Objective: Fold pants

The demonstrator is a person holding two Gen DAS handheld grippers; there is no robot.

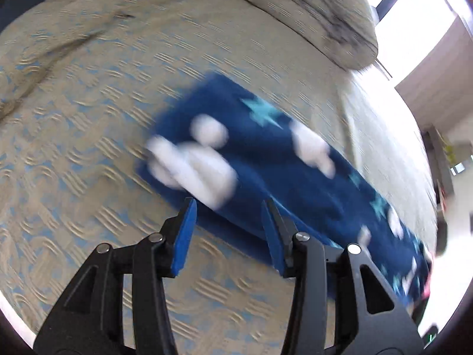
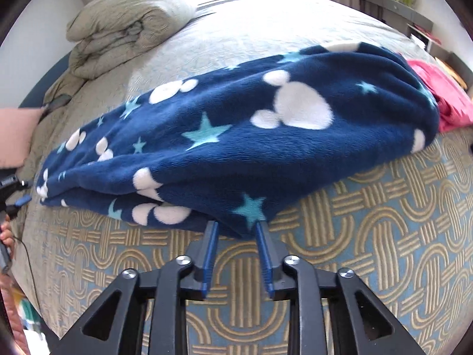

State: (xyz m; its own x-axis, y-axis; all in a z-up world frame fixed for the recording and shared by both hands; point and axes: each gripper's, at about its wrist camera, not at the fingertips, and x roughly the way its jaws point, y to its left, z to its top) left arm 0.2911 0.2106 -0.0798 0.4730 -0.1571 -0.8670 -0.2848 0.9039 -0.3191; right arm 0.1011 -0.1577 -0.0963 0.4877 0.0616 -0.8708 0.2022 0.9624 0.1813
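Grippers both pitch steeply down at the bed. My left gripper [image 1: 229, 207], bottom centre of the left wrist view, has its blue pads spread w/ nothing between them; they hang over the bedspread [image 1: 77, 136] just short of the pants' near edge. That view is motion-blurred. My right gripper [image 2: 236, 224], bottom centre of the right wrist view, has its pads parted a little, tips at the near hem of the pants [image 2: 236, 124]; can't tell if they touch the fleece, but they don't pinch it.

No containers in sight. Pants lie folded into a long thick bundle across the middle of the bed, layers stacked at the lower left end. Fabric is plush navy fleece w/ white mouse-head shapes and teal stars. Bedspread is woven, tan looped-band pattern on pale blue. Rolled beige quilt [image 2: 124, 26] sits upper left, pink cloth [image 2: 446, 100] at right edge, touching the pants' far end.
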